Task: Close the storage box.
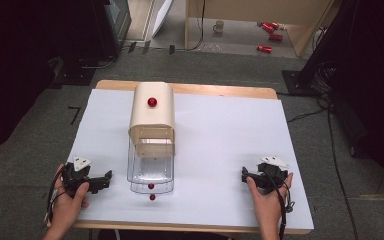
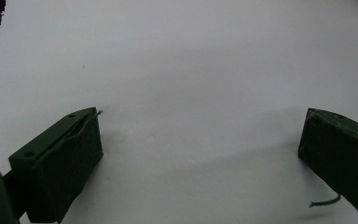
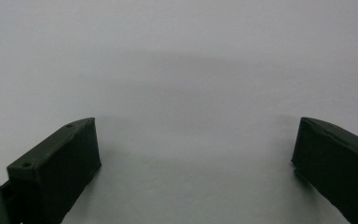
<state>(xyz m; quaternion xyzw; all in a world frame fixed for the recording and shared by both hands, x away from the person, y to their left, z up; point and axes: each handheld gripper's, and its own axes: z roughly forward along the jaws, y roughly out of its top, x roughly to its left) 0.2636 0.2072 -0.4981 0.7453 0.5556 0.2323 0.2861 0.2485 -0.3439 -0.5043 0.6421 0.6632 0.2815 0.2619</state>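
A cream box (image 1: 152, 116) with a rounded top and a red knob (image 1: 152, 102) stands on the white table (image 1: 220, 145), left of the middle. A clear drawer (image 1: 150, 170) with a small red knob (image 1: 151, 186) is pulled out of its front toward me. A red spot (image 1: 152, 197) lies on the table just below it, perhaps a reflection. My left gripper (image 1: 105, 179) rests near the front left, open, its jaws wide apart over bare table in the left gripper view (image 2: 200, 135). My right gripper (image 1: 246, 175) rests near the front right, open, nothing between its jaws (image 3: 196, 140).
Beyond the table is grey carpet with cables (image 1: 310, 112). On the floor at the back are a wooden frame (image 1: 260, 25), a mug (image 1: 219, 26) and red cans (image 1: 270, 35). Dark equipment (image 1: 115, 20) stands at the back left.
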